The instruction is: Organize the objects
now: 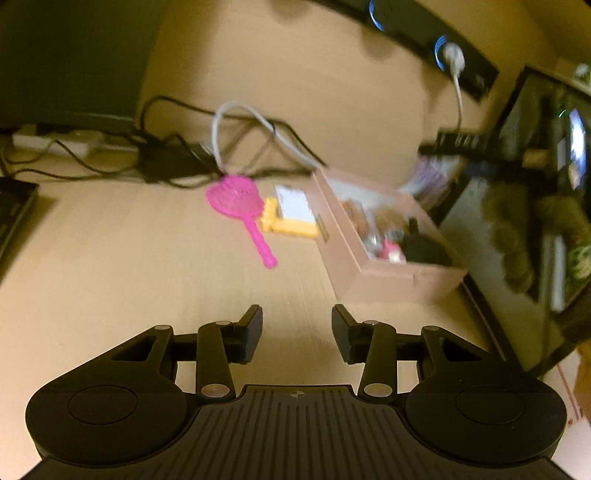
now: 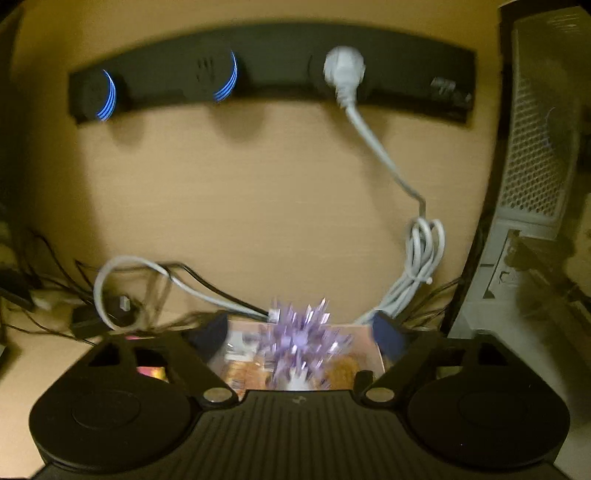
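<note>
Pale wood-grain tabletop (image 1: 110, 258) under warm, dim light; both views smeared by motion.

Left wrist view: left hand-held gripper (image 1: 297, 334) sits above bare tabletop, jaws parted with nothing between them, released. Ahead lies a pink toy hairbrush (image 1: 240, 210), head toward the wall, handle toward the camera. Just beside it on the right is a yellow-framed toy (image 1: 291, 218) with a white panel, touching or nearly touching the brush head; blur prevents telling which. Right of that stands an open pinkish cardboard box (image 1: 384, 273) at the tabletop's right edge, holding several small items, among them a dark object and something pink and white; details unreadable. Behind, a tangle of black cables (image 1: 173, 155) and a looped white cable (image 1: 236, 122) lie along the wall. A black wall power strip (image 1: 424, 33) with blue-lit rings carries a white plug (image 1: 453, 55).

Right wrist view: right hand-held gripper (image 2: 301, 336) hangs over the same box (image 2: 365, 343), jaws spread wide. A spiky purple ball (image 2: 301, 339) appears between the fingers (image 2: 388, 332), inside or just above the box; the pads stand clear of it, so it is released. Same power strip (image 2: 273, 62) and plug (image 2: 343, 70) straight ahead; a grey perforated case (image 2: 539, 129) stands at right.
</note>
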`<action>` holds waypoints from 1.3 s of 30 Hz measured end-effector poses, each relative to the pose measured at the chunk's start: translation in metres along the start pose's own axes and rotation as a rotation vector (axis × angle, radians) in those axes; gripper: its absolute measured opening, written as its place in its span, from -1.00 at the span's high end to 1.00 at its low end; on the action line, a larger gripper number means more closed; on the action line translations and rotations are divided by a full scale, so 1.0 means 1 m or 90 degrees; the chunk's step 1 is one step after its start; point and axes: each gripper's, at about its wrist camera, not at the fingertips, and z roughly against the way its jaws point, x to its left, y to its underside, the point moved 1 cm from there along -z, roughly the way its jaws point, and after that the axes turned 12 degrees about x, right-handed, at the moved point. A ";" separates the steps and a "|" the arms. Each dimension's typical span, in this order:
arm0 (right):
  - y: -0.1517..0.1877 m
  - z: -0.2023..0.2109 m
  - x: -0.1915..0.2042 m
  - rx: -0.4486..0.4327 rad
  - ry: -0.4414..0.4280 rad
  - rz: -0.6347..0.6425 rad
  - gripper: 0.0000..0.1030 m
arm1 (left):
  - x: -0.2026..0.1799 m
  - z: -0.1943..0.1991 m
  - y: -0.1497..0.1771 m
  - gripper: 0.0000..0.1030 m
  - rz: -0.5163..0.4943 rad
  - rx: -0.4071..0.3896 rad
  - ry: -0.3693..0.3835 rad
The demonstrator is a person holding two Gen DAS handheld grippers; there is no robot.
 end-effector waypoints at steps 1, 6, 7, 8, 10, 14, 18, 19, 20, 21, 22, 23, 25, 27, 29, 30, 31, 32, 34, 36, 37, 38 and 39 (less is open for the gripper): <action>0.002 -0.005 0.002 0.012 0.004 -0.002 -0.79 | 0.003 0.002 -0.001 0.13 0.007 -0.006 0.005; 0.043 -0.007 0.011 0.051 -0.011 0.014 -0.93 | 0.019 0.001 -0.007 0.13 0.038 0.000 0.031; 0.054 -0.004 0.013 0.057 -0.007 0.023 -0.93 | 0.021 -0.002 -0.008 0.13 0.043 0.005 0.038; 0.064 -0.001 0.014 0.062 -0.005 0.030 -0.94 | 0.023 -0.005 -0.009 0.14 0.046 0.011 0.047; 0.087 0.008 0.014 0.070 -0.001 0.046 -0.94 | 0.024 -0.014 -0.011 0.19 0.050 0.024 0.065; 0.131 0.028 0.011 0.085 0.023 0.059 -1.00 | 0.018 -0.034 -0.015 0.23 0.038 0.046 0.029; 0.162 0.041 0.005 0.118 0.042 0.031 -1.00 | 0.019 -0.051 -0.019 0.22 0.011 0.048 -0.001; 0.167 0.044 0.003 0.123 0.045 0.022 -1.00 | 0.020 -0.054 -0.021 0.22 0.005 0.048 -0.006; 0.171 0.048 0.002 0.128 0.045 0.016 -1.00 | 0.021 -0.057 -0.023 0.22 -0.003 0.048 -0.010; 0.176 0.052 0.001 0.132 0.046 0.011 -1.00 | 0.023 -0.060 -0.026 0.22 -0.012 0.046 -0.016; 0.180 0.054 0.000 0.135 0.049 0.006 -1.00 | 0.024 -0.062 -0.029 0.22 -0.019 0.045 -0.022; 0.183 0.056 0.000 0.139 0.054 0.003 -1.00 | 0.026 -0.065 -0.032 0.22 -0.025 0.043 -0.025; 0.187 0.057 -0.001 0.147 0.066 0.003 -1.00 | 0.028 -0.072 -0.041 0.22 -0.032 0.042 -0.020; 0.192 0.059 -0.001 0.154 0.075 0.010 -1.00 | 0.028 -0.079 -0.054 0.22 -0.039 0.039 -0.018; 0.197 0.061 -0.001 0.163 0.086 0.015 -1.00 | 0.026 -0.088 -0.071 0.22 -0.047 0.026 -0.020; 0.198 0.061 -0.002 0.167 0.089 0.016 -1.00 | 0.025 -0.093 -0.079 0.22 -0.049 0.020 -0.022; 0.200 0.061 -0.002 0.172 0.090 0.018 -1.00 | 0.023 -0.099 -0.089 0.22 -0.051 0.015 -0.024; 0.201 0.061 -0.002 0.177 0.091 0.018 -1.00 | 0.020 -0.105 -0.099 0.22 -0.053 0.013 -0.025; 0.203 0.062 -0.002 0.183 0.092 0.019 -1.00 | 0.014 -0.119 -0.119 0.22 -0.060 0.009 -0.035; 0.205 0.063 0.000 0.189 0.094 0.019 -1.00 | 0.006 -0.136 -0.139 0.22 -0.074 0.007 -0.056; 0.207 0.063 0.000 0.192 0.095 0.019 -1.00 | 0.003 -0.144 -0.145 0.22 -0.079 0.008 -0.061; 0.208 0.063 0.001 0.194 0.097 0.019 -1.00 | 0.000 -0.153 -0.153 0.22 -0.082 0.013 -0.067; 0.209 0.063 0.001 0.197 0.099 0.018 -1.00 | -0.003 -0.163 -0.161 0.22 -0.083 0.020 -0.073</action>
